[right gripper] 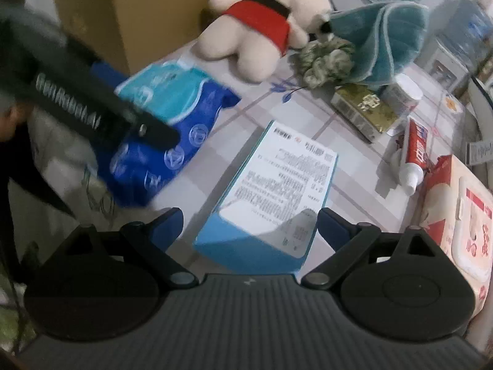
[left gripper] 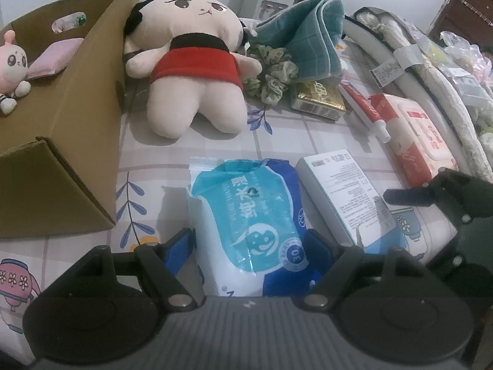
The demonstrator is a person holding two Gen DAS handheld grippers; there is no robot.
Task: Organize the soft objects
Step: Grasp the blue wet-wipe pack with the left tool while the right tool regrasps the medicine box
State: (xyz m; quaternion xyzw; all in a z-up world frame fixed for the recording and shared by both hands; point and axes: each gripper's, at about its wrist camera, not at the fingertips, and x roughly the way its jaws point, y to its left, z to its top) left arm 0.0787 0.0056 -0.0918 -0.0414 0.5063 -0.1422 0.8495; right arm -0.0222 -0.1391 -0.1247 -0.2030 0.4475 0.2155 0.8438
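Straddling a crinkly blue plastic wet-wipe pack point(left gripper: 246, 215), the left gripper point(left gripper: 251, 243) has its blue pads at the pack's sides, though whether they press it is unclear. The right gripper point(right gripper: 249, 225) hangs released over a flat rectangular box point(right gripper: 277, 185). Beyond, on the patterned surface point(left gripper: 292, 135), lie a plush doll point(left gripper: 191, 61), a ruffled scrunchie point(left gripper: 274, 74) and a folded teal towel point(left gripper: 308, 37), beside a cardboard box point(left gripper: 77, 123).

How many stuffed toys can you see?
2. The big cream plush doll in a red dress lies beside the cardboard box; the small pink plush sits inside it. More may be hidden there.
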